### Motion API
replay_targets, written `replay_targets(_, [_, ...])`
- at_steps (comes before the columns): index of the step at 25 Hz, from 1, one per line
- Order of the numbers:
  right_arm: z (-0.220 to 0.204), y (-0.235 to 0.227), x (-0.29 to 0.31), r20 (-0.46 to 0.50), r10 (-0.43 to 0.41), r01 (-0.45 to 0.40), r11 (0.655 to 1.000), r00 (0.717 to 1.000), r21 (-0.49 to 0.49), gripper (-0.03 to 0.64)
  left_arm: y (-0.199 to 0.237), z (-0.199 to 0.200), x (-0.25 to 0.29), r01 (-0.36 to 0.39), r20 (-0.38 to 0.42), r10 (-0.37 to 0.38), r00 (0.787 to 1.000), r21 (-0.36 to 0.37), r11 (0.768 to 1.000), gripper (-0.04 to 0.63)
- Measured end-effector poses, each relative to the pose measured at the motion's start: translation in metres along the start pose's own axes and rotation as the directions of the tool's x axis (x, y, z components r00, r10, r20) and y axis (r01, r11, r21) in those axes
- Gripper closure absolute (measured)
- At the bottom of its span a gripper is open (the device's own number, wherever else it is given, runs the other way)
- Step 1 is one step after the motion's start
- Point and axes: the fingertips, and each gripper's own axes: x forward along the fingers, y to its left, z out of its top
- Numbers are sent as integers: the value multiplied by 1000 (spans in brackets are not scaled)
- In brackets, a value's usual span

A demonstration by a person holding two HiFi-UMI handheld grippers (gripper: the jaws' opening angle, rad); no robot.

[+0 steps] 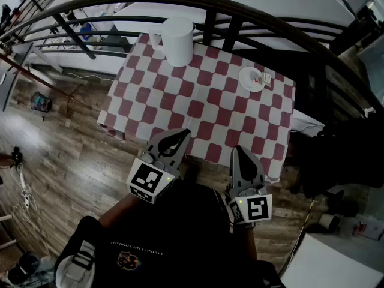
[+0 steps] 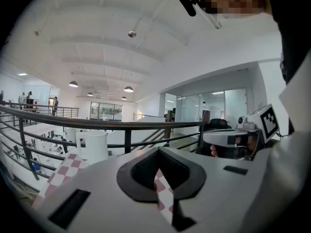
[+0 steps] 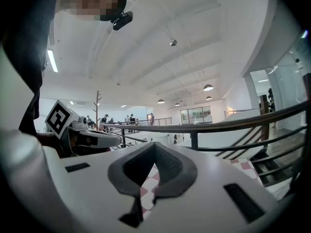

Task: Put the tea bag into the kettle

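**A:** Looking for the tea bag [image 1: 258,77]: where is it?

**B:** On the small white plate [image 1: 246,75], toward the far right corner of the red-and-white checked table [image 1: 198,104]. It is tiny in the head view, so the reddish scrap lying there is probably it.

**A:** And the kettle?

**B:** The white kettle [image 1: 178,39] stands upright at the table's far edge, just in front of the dark railing [image 1: 240,18] and well apart from the plate.

**A:** What about the grippers?

**B:** Both are at the table's near edge, side by side, well short of the plate and the kettle. The left gripper [image 1: 179,138] has its jaws together with nothing between them. The right gripper [image 1: 240,153] is closed and empty too.
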Motion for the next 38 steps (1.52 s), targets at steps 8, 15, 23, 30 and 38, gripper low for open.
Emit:
replay_targets(8, [0, 3, 3, -1, 3, -3, 1000, 1000, 0, 604, 3, 1, -2, -3, 2, 3, 1000, -4, 1000, 597])
replay_targets(15, [4, 1, 4, 35, 0, -2, 999, 999, 50, 603, 5, 0, -2, -6, -2, 6, 1000, -4, 1000, 597])
replay_targets(23, [1, -2, 7, 27, -8, 6, 997, 1000, 71, 603, 8, -3, -2, -12, -7, 12, 1000, -1, 1000, 597])
replay_targets(30, [0, -2, 14, 21, -5, 3, 997, 1000, 81, 603, 13, -5, -2, -18, -16, 18, 1000, -5, 1000, 597])
replay_targets(38, [-2, 1, 25, 18, 11, -13, 996, 1000, 84, 603, 21, -8, -1, -33, -23, 33, 999, -5, 999, 597])
